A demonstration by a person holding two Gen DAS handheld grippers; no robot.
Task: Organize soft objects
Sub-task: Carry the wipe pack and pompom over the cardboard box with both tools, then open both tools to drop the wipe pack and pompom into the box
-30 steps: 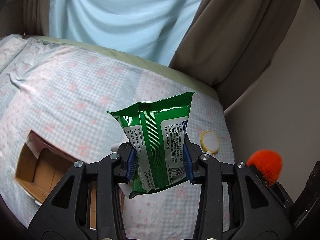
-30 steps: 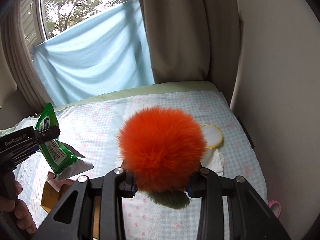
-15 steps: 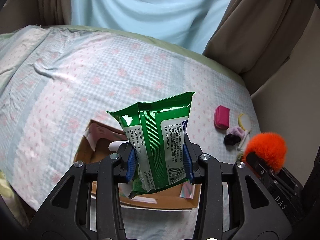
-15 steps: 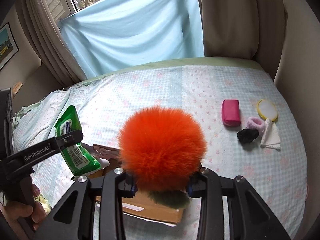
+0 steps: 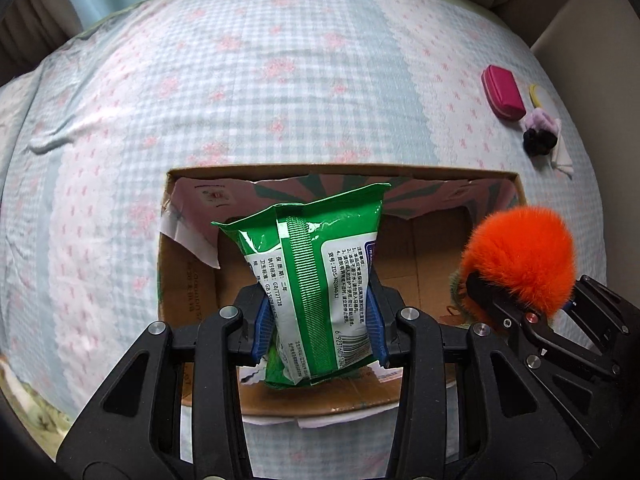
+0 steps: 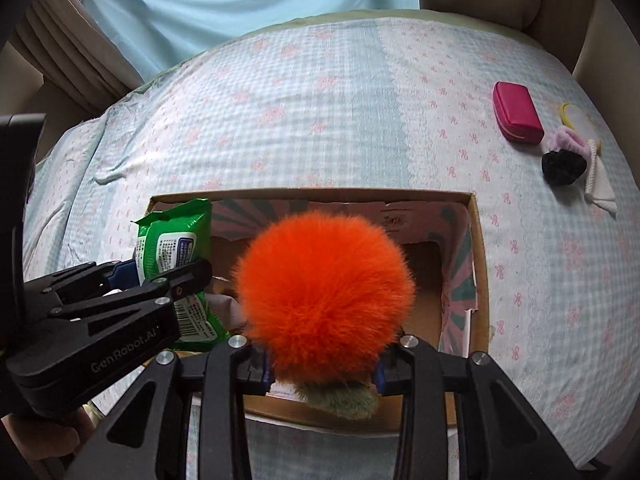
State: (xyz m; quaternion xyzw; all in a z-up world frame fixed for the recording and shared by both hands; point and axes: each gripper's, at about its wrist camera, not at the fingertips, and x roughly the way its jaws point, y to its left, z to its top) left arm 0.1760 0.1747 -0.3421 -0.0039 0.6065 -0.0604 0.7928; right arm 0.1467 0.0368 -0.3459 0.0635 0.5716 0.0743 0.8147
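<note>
- Left wrist view: left gripper [image 5: 318, 330] pinches a glossy green plastic wipes pack [image 5: 310, 286], upright, above the open brown cardboard box [image 5: 340, 172] on the checked bedspread [image 5: 280, 80]. At 3 o'clock, the fluffy orange pompom [image 5: 520, 258]. At 1 o'clock, well apart: pink rectangular case [image 5: 503, 92], black and lilac scrunchies.
- Right wrist view: right gripper [image 6: 322, 372] pinches the pompom above the box; wipes pack at 9 o'clock.
- Step, judged: carry-to-box, drop pending. Next move calls for lowering inside the walls, then spreading the jaws.
</note>
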